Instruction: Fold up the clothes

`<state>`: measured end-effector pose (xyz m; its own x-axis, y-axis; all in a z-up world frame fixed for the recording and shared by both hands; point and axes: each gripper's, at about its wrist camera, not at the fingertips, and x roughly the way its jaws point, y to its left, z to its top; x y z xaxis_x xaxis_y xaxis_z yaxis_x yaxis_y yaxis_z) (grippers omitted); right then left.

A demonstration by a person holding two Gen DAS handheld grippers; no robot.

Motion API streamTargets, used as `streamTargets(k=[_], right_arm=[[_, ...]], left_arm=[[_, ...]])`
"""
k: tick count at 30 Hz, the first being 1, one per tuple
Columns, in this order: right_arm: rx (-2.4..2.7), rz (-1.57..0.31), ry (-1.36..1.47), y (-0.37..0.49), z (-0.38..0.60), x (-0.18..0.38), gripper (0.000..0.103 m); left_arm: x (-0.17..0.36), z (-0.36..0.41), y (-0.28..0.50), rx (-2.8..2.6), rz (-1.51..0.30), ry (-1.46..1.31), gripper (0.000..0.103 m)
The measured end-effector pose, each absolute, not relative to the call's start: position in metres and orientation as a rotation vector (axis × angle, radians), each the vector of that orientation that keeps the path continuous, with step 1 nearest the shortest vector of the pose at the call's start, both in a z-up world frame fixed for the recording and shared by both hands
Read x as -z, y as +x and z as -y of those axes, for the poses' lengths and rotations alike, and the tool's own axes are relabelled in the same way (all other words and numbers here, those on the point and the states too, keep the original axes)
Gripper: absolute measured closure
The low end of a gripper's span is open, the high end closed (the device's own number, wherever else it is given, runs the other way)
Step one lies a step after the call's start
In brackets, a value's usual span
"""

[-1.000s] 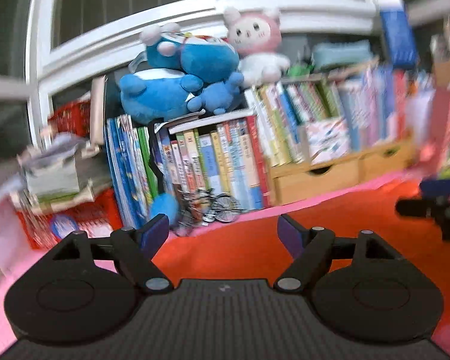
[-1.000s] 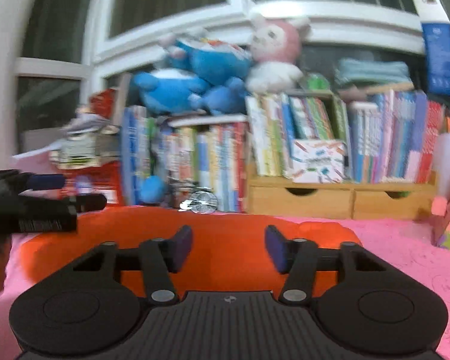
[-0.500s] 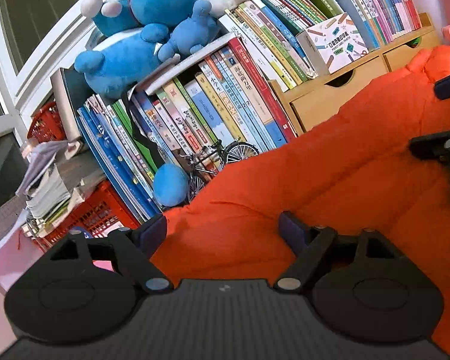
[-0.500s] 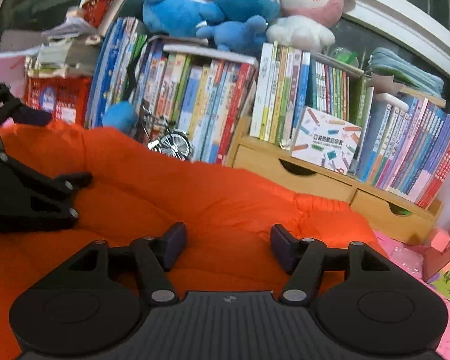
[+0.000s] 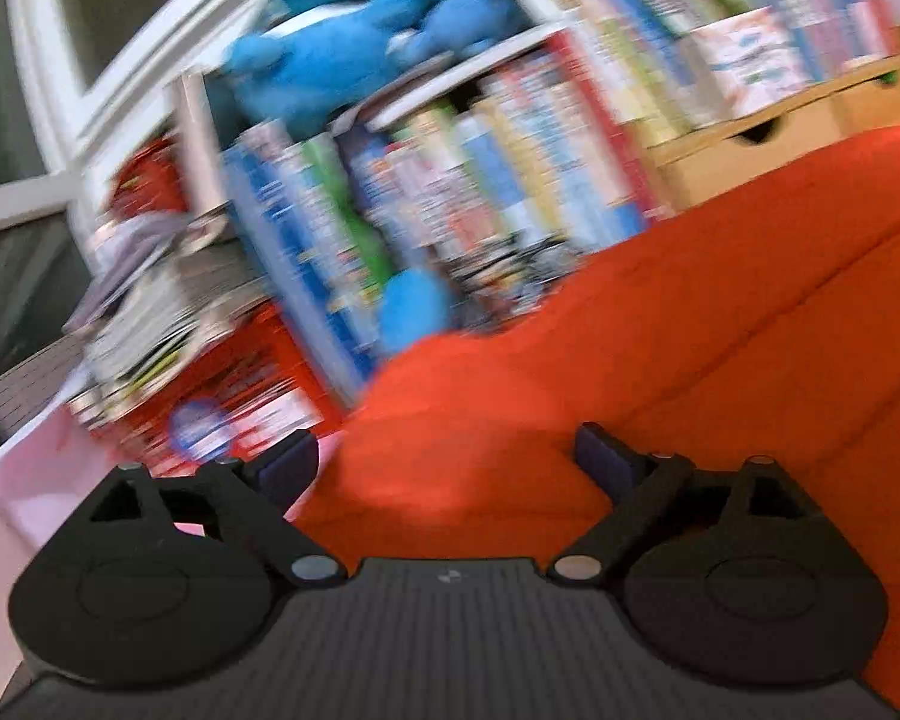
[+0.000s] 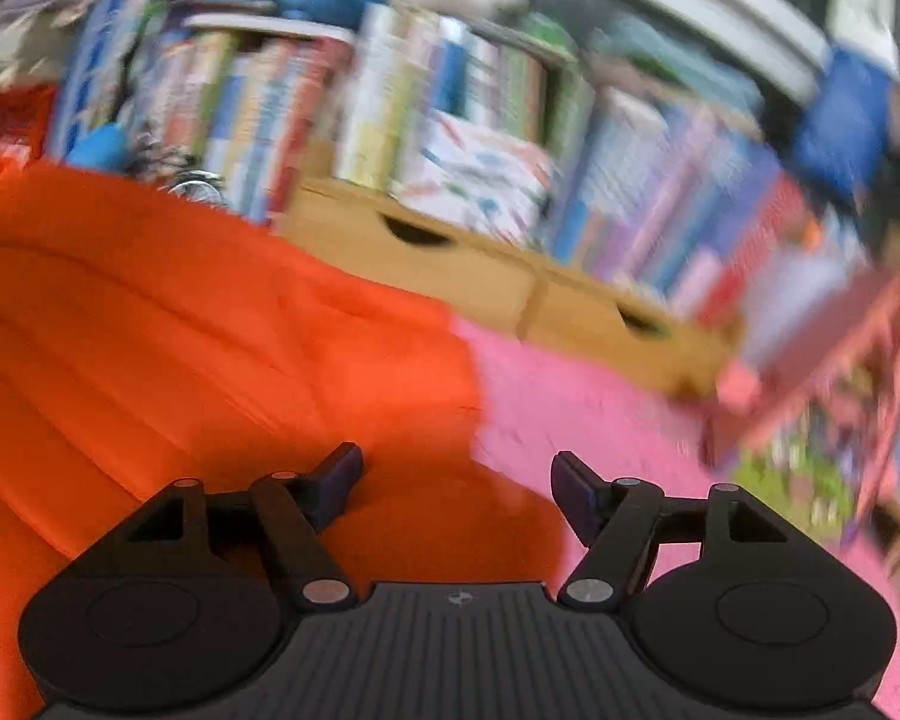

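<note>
An orange garment (image 5: 660, 348) lies spread over a pink mat (image 6: 576, 396), its puffy, ribbed bulk running side to side in front of a row of books (image 5: 462, 198) and a low wooden drawer unit (image 6: 450, 264). Its two ends sit under the two tools: the left end humps up just ahead of the left gripper (image 5: 447, 462), while the right edge falls away onto pink just ahead of the right gripper (image 6: 456, 474). Each hand is therefore nearest its own end, and the long axis crosses both lines of approach. The left gripper's jaws are opening and stand wide, orange cloth showing in the gap but neither pad pressing on it. The right gripper's jaws are also opening, set less wide, astride the boundary where orange meets pink; nothing is pinched there either. Both views are smeared by motion, so the exact hem is hard to pick out. The likely next move is a paired grab of the two ends, which would call for both to bite cloth, not mat.
</note>
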<state>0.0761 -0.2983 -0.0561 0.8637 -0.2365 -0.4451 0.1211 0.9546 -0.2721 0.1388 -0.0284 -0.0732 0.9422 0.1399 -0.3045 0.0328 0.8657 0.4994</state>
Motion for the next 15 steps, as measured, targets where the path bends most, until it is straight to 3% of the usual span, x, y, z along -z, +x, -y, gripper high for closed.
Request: streamTargets(k=[12, 15], right_arm=[[0.225, -0.52, -0.21, 0.066, 0.307, 0.053, 0.03], [0.257, -0.421, -0.187, 0.047, 0.299, 0.04, 0.03]], left_arm=[[0.069, -0.027, 0.135, -0.245, -0.367, 0.544, 0.005], [0.062, -0.033, 0.126, -0.374, -0.315, 0.558, 0.011]])
